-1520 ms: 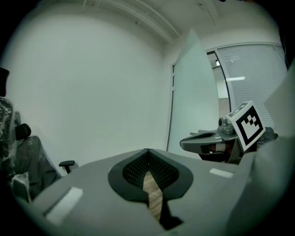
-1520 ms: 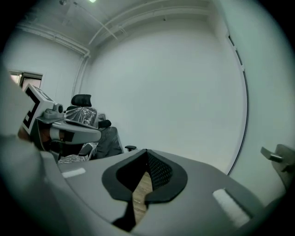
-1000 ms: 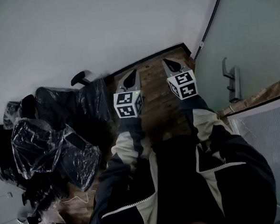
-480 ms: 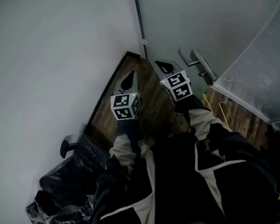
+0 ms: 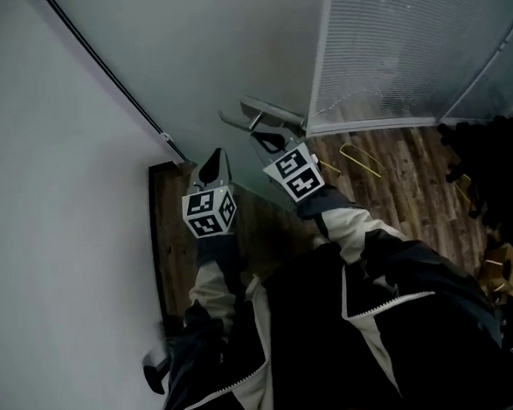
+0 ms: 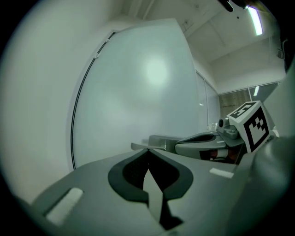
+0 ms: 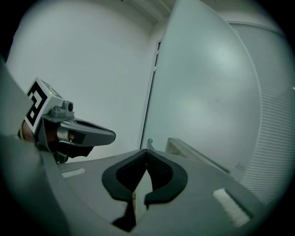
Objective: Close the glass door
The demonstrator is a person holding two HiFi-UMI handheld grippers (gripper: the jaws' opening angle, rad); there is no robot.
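**Q:** Where's the glass door (image 5: 228,44)?

**Me:** Dead ahead. It's a pale frosted pane rising from the wood floor (image 5: 404,189). White wall (image 5: 38,215) on its left, with a thin black strip (image 5: 107,79) running down the seam between them. Ribbed panel (image 5: 403,40) on its right.

**Q:** And the handle?

**Me:** Grey lever handle (image 5: 263,116), near the pane's right edge, sticking out toward me. In the head view it sits just past the tip of my right gripper (image 5: 268,140). I can't tell from there whether they touch. The right gripper view puts the handle ahead and a little right of the jaws, not between them.

**Q:** Right gripper's state?

**Me:** Clenched. Tips meet, nothing in them.

**Q:** Left gripper (image 5: 214,159)?

**Me:** Same: jaws pressed together, empty. It's beside the right one, nearer the wall, aimed at the pane left of the handle. The marker cubes (image 5: 209,212) on both face the head camera.

**Q:** Anything on the floor?

**Me:** Yellow wire bits (image 5: 358,159) by the foot of the ribbed panel. Dark clutter (image 5: 487,175) at far right, too dim to name.
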